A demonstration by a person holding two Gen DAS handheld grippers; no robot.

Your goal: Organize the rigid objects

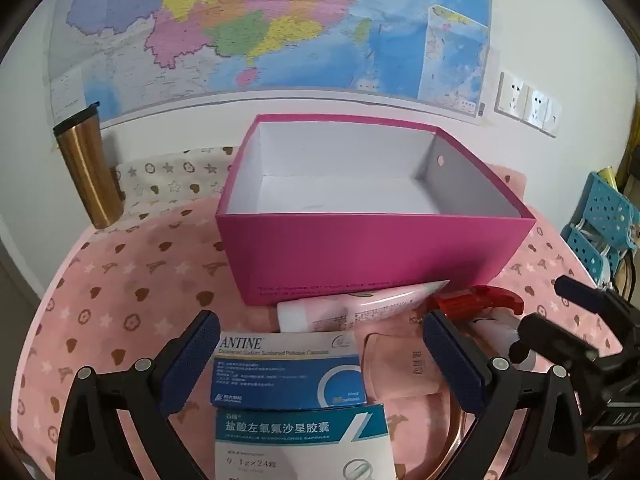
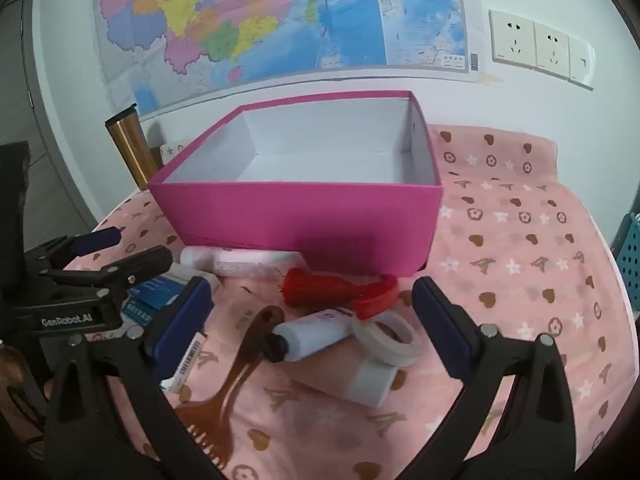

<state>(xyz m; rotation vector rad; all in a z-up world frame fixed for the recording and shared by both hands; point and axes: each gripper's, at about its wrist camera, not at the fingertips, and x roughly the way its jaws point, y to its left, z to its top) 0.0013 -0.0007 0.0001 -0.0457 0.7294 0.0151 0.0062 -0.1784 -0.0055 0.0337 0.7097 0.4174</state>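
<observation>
An open, empty magenta box (image 1: 376, 256) (image 2: 296, 216) stands on the pink cloth. In front of it lie a pink tube (image 1: 360, 308) (image 2: 240, 262), two blue-and-white medicine boxes (image 1: 288, 376) (image 1: 304, 440), a pink pouch (image 1: 400, 364), a red spray head (image 2: 340, 288) on a white bottle (image 2: 312, 334), a tape roll (image 2: 390, 338), a white cylinder (image 2: 372, 386) and a brown comb (image 2: 236, 364). My left gripper (image 1: 322, 364) is open over the medicine boxes. My right gripper (image 2: 316, 320) is open over the white bottle.
A gold tumbler (image 1: 86, 172) (image 2: 134, 148) stands at the back left by the wall. A blue perforated basket (image 1: 604, 220) sits off the right edge. A map and wall sockets (image 2: 540, 46) are behind. The other gripper shows in each view (image 1: 580, 328) (image 2: 96, 276).
</observation>
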